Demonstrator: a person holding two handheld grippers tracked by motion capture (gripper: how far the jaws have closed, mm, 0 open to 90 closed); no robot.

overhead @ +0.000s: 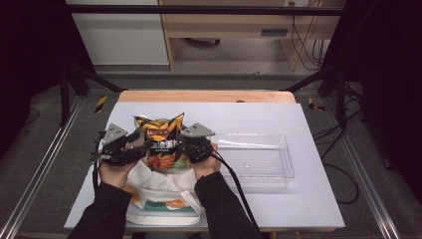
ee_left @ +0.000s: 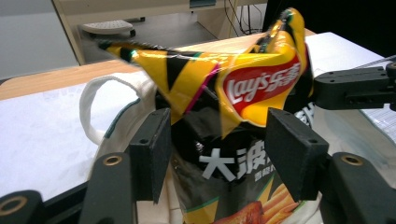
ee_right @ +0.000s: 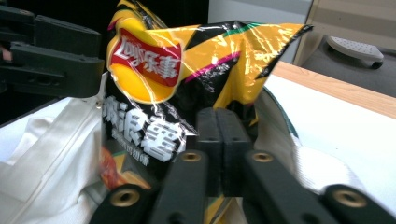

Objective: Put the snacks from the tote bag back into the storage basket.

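- The table (overhead: 308, 199) is wearing a flat matte white sheet, with a strip of bare wood peeking out along the far edge.
- A clear hard-plastic tray (overhead: 259, 159) is sitting to the right of the hands; it's rectangular with rounded corners and so see-through that its walls are tough to trace.
- A soft white cloth tote bag (overhead: 159, 196) is slumping under the forearms, with a looped handle and a teal-and-orange print that the sleeves are mostly covering.
- The chip bag (overhead: 161, 142) is standing up out of the tote's mouth between both grippers: crinkly glossy foil, yellow and black with a red logo. Its bottom is disappearing into the cloth.
- The left gripper (ee_left: 219, 154) is holding its blocky black jaws spread on either side of the foil; can't tell if the pads are actually touching it.
- The right gripper (ee_right: 223, 154) is pressing its jaws flat together at the chip bag's side edge; whether foil is caught between them is hard to make out.
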